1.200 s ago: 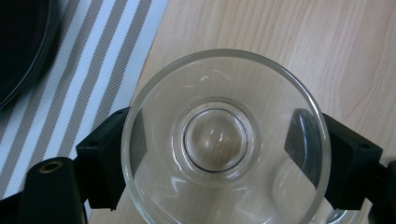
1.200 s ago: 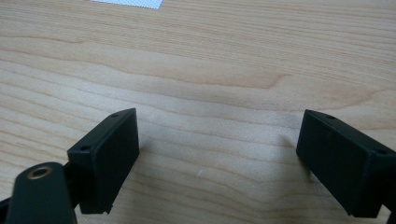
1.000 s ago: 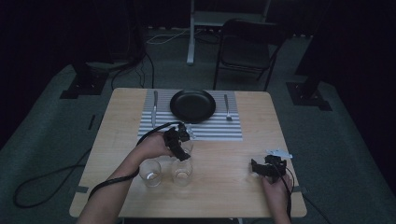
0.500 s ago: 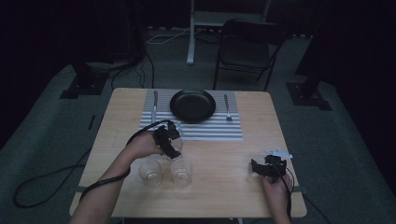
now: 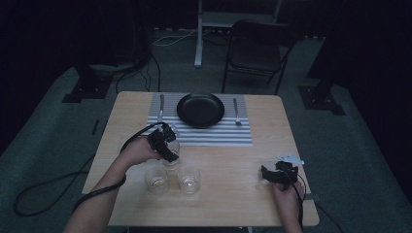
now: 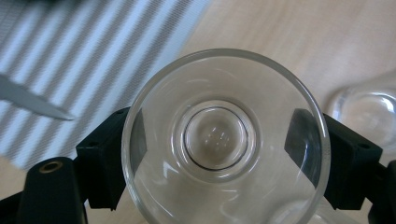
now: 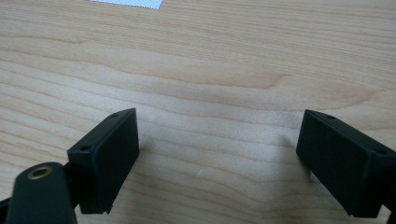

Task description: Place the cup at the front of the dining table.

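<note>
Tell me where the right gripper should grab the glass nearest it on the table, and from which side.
Grip that glass across its side wall, about mid-height, coming in level from its right, where bare table lies toward the right gripper. It stands upright and round, so open jaws can straddle it. Its other side is crowded by the neighbouring glass, so avoid that approach.

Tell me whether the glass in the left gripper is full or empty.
Empty: the left gripper view looks straight down through the glass to its clear base, no liquid visible, jaws pressed on both sides.
</note>
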`<state>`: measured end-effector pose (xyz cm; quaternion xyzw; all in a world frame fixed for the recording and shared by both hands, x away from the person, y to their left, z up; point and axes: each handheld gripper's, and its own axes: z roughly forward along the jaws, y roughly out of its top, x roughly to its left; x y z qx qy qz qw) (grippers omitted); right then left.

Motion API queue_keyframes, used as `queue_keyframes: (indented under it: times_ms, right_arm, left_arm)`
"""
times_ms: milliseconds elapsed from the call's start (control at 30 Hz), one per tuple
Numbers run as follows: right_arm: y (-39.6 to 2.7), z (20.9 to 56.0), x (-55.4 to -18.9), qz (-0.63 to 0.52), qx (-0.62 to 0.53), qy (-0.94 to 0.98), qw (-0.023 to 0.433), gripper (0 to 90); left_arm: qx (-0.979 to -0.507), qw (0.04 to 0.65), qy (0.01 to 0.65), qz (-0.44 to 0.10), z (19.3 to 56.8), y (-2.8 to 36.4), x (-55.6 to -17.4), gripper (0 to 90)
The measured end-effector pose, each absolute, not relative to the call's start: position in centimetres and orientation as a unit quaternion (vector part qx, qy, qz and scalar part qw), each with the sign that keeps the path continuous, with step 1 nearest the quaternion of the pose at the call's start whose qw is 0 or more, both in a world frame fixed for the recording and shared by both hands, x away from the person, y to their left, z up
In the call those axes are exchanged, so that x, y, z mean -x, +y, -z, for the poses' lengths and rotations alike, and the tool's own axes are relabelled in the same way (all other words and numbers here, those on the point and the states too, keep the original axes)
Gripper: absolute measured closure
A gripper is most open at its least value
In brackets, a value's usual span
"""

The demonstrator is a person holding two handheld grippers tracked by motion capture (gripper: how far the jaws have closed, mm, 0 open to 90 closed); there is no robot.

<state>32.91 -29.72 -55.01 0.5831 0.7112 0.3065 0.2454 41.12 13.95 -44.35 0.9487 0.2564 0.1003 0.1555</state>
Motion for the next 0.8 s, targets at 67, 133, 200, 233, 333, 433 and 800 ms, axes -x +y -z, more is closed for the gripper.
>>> queue_keyframes:
  times_ms: [67,133,200,233,333,433,800]
  right_arm:
    - [-29.7,55.0,-32.9,-0.306,-0.583,0.711,0.245,12.6]
    - [-29.7,55.0,-32.9,-0.306,-0.583,0.711,0.245,12.6]
    - [-29.7,55.0,-32.9,-0.306,-0.583,0.711,0.245,12.5]
    - [-29.7,55.0,-32.9,-0.306,-0.583,0.711,0.245,12.6]
    - [-29.7,55.0,-32.9,-0.306,-0.583,0.711,0.245,12.6]
    - [-29.7,55.0,-32.9,-0.306,-0.583,0.711,0.245,12.6]
    - [-29.7,55.0,-32.9,-0.306,-0.583,0.711,0.245,12.6]
  left_arm:
    - [-0.944,0.164,0.269,-0.1,44.2,14.3,-41.3,18.4]
    - [-0.937,0.172,0.286,-0.101,44.1,14.5,-41.5,18.4]
    - [-0.931,0.176,0.302,-0.107,44.0,14.7,-41.6,18.4]
    - [-0.928,0.177,0.31,-0.108,44.0,14.8,-41.8,18.4]
    - [-0.925,0.183,0.319,-0.099,44.0,15.0,-42.2,18.5]
    - [-0.922,0.185,0.326,-0.098,44.2,14.9,-42.5,18.5]
    - [-0.897,0.207,0.373,-0.118,43.2,14.9,-44.1,18.4]
